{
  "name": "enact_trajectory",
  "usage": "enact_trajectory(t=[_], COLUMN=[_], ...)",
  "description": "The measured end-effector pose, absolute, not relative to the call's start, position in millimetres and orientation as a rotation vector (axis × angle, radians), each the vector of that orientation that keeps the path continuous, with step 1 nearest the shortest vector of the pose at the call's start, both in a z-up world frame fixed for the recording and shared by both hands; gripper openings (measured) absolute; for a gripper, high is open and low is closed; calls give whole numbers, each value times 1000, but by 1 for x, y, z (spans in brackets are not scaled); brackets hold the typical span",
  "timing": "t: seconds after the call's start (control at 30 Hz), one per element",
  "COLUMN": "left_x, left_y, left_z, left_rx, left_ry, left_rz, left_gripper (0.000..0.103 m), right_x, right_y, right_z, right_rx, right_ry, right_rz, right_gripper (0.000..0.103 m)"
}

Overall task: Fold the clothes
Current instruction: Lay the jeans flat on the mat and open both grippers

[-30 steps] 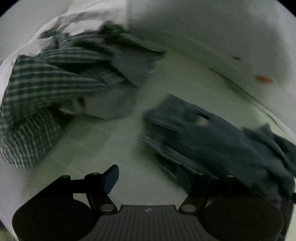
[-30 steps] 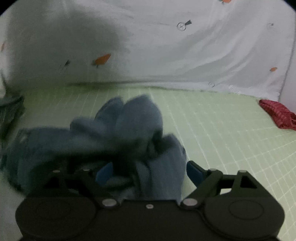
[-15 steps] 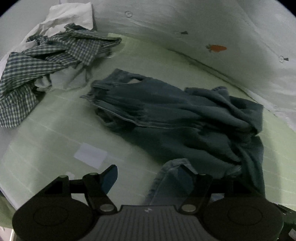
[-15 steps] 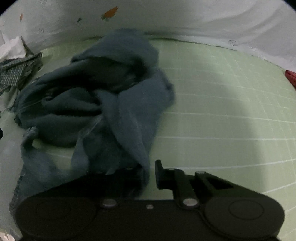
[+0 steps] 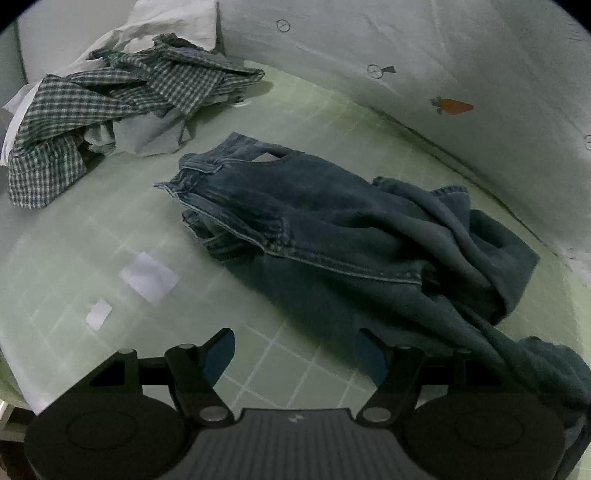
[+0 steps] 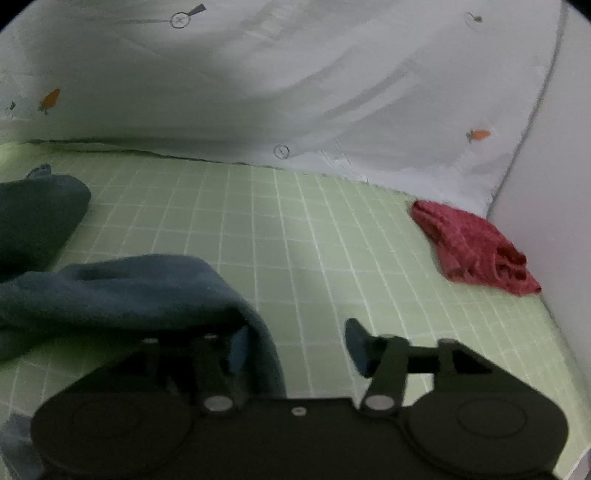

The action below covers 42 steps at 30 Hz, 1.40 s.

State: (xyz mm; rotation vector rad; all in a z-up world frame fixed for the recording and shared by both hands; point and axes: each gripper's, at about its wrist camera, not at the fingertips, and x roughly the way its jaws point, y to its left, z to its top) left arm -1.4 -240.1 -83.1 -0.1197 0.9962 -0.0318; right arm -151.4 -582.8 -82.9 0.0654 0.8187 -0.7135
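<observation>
Surface: a pale green mat (image 5: 110, 236) with a white grid, backed along its far edge by a white sheet (image 5: 461, 48) printed with small carrots and circles.

Jeans: a crumpled pair of dark blue jeans (image 5: 332, 221) lies across the middle of the mat, waistband toward the far left, legs bunched and trailing to the near right edge.

Left gripper: the left gripper (image 5: 295, 352) hovers over bare mat at the near edge, jaws wide apart with nothing between them; its right finger sits just beside the jeans' fabric, and contact cannot be judged.

Right gripper: the right gripper (image 6: 291, 345) is spread wide, gripping nothing. A fold of the jeans (image 6: 122, 291) drapes over its left finger and hides most of it; the right finger stands clear above the mat.

Checked shirt: a rumpled dark checked shirt (image 5: 110, 99) is heaped at the far left corner, partly on white cloth (image 5: 162, 22), apart from the jeans.

Red cloth: a folded red cloth (image 6: 476, 247) lies at the far right corner, close to a plain white wall (image 6: 554, 184), well apart from the jeans.

Paper scraps: two small white patches (image 5: 147, 278) lie flat on the mat near the left edge, between the shirt and the left gripper.
</observation>
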Motion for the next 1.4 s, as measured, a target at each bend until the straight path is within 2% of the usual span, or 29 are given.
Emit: enact_trajectory(t=[0.03, 0.1, 0.3, 0.43, 0.57, 0.6, 0.63, 0.67, 0.73, 0.8, 0.9, 1.03, 1.17, 1.2, 1.23, 1.27, 1.37, 1.4], left_x=[0, 4, 18, 26, 24, 23, 23, 23, 26, 30, 35, 33, 28, 27, 25, 25, 23, 23], left_y=[-241, -244, -256, -267, -271, -270, -269, -267, -261, -257, -250, -247, -247, -247, -247, -246, -243, -242], left_z=[-83, -82, -88, -83, -78, -77, -76, -76, -74, -72, -71, -73, -75, -76, -76, -76, -75, -75], left_rx=[-107, -82, -12, 62, 119, 129, 136, 138, 123, 99, 63, 39, 22, 17, 12, 8, -3, -4], left_ry=[999, 1003, 1038, 1027, 1013, 1011, 1009, 1006, 1001, 1000, 1001, 1004, 1002, 1001, 1001, 1001, 999, 1000], left_rz=[-36, -43, -106, -183, -255, -267, -273, -276, -269, -251, -225, -211, -195, -190, -184, -178, -157, -150], left_gripper=[73, 73, 73, 73, 73, 73, 73, 73, 73, 73, 73, 73, 73, 73, 73, 73, 73, 73], right_x=[-156, -165, -168, -158, -148, -146, -147, -149, -154, -160, -165, -178, -196, -197, -197, -197, -206, -212], right_y=[-578, -566, -539, -534, -522, -520, -521, -524, -529, -535, -549, -581, -602, -608, -615, -621, -631, -630], right_z=[-83, -83, -84, -93, -112, -117, -121, -122, -121, -117, -105, -63, -25, -29, -34, -40, -64, -69], right_rx=[87, 135, 247, 420, 423, 420, 442, 467, 494, 473, 298, 10, -124, -99, -64, -28, 173, 256], right_ry=[816, 808, 784, 768, 876, 904, 914, 914, 909, 905, 895, 794, 646, 669, 705, 740, 791, 772], right_rz=[-698, -660, -504, -438, -506, -526, -526, -522, -536, -581, -673, -867, -1027, -1048, -1065, -1082, -1080, -1056], right_gripper=[77, 80, 81, 85, 82, 71, 54, 46, 23, 13, 10, 9, 10, 18, 34, 38, 39, 44])
